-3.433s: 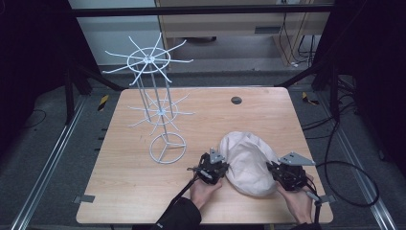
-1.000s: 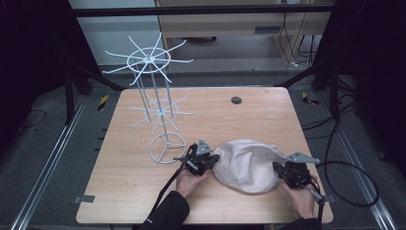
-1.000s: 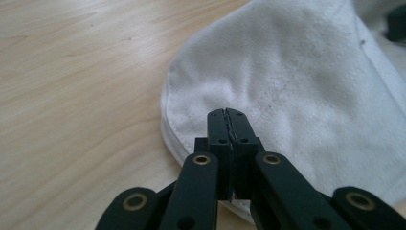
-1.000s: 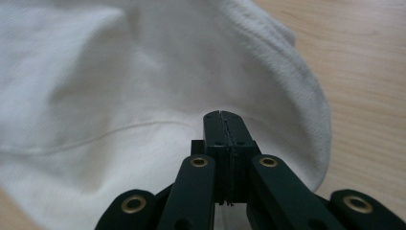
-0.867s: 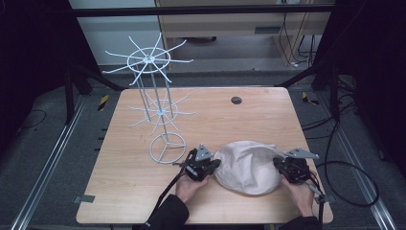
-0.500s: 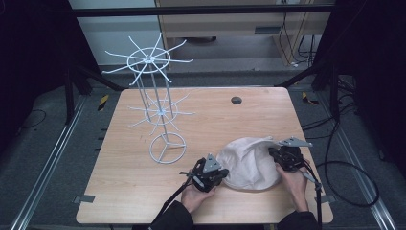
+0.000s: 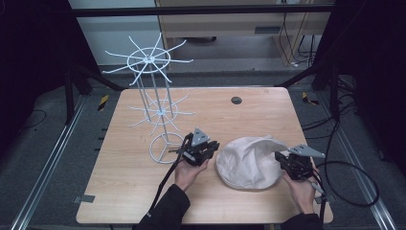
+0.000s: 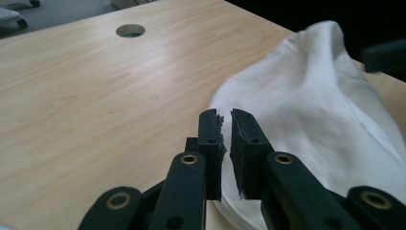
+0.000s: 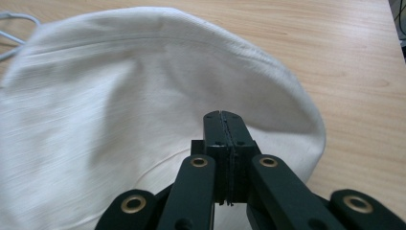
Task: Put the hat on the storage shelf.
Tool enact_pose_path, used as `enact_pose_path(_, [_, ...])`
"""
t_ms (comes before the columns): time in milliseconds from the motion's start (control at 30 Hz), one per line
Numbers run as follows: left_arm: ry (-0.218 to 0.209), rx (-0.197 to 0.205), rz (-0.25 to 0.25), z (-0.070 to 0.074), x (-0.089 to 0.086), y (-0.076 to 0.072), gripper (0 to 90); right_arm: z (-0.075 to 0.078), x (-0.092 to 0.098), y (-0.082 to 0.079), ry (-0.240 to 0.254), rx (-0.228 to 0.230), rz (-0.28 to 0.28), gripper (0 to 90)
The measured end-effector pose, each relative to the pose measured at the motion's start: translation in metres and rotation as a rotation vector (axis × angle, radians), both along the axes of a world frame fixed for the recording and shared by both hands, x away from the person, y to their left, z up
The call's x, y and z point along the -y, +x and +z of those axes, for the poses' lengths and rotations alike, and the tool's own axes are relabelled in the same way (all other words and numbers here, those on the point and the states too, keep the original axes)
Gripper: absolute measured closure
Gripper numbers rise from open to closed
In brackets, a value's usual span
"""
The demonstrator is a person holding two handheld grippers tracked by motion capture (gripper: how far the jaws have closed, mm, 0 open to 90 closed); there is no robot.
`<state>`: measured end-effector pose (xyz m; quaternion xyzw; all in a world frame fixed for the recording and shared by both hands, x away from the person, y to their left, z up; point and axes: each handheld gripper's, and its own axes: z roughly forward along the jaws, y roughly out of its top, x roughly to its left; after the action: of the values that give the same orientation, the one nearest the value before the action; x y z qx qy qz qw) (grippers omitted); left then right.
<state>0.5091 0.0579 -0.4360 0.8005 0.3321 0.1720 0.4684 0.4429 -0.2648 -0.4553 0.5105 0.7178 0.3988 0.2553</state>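
Observation:
A white cloth hat [image 7: 246, 163] lies on the wooden table [image 7: 249, 110] at the front right, its right side pulled up into a peak. My right gripper [image 7: 284, 161] is at that right edge, and in the right gripper view its jaws [image 9: 224, 115] are shut on the hat's cloth [image 9: 119, 96]. My left gripper [image 7: 214, 148] hovers just left of the hat. Its jaws [image 8: 226, 117] have just been opening and stand a narrow gap apart with nothing between them; the hat [image 8: 311, 96] lies beyond and below them.
A tall white wire rack [image 7: 152, 108] with radiating arms stands at the back left on a ring base near my left hand. A round hole [image 7: 236, 100] sits in the tabletop at the back. Black cables trail from both grippers toward the front edge.
My left gripper has let go of the hat's left side and risen away from it, back toward the rack. The hat now lies a little further right, its right side lifted by the right gripper.

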Motion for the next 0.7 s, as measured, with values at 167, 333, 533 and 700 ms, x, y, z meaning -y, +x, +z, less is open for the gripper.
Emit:
enact_pose_path(167, [0.039,-0.024,-0.013,-0.008,0.019,0.028,86.8,-0.001,-0.003,-0.022,0.015,-0.012,0.018,90.0])
enact_pose_path(333, [0.029,-0.073,-0.052,-0.023,0.031,0.044,89.2,-0.007,-0.001,-0.039,-0.003,-0.043,-0.003,90.0])
enact_pose_path(533, [0.044,-0.104,-0.113,-0.032,0.030,0.038,89.6,-0.019,0.005,-0.032,-0.064,-0.124,-0.081,90.0])
enact_pose_path(700, [0.050,-0.107,-0.146,-0.039,0.026,0.022,89.6,-0.027,0.009,-0.015,-0.060,-0.144,-0.101,90.0])
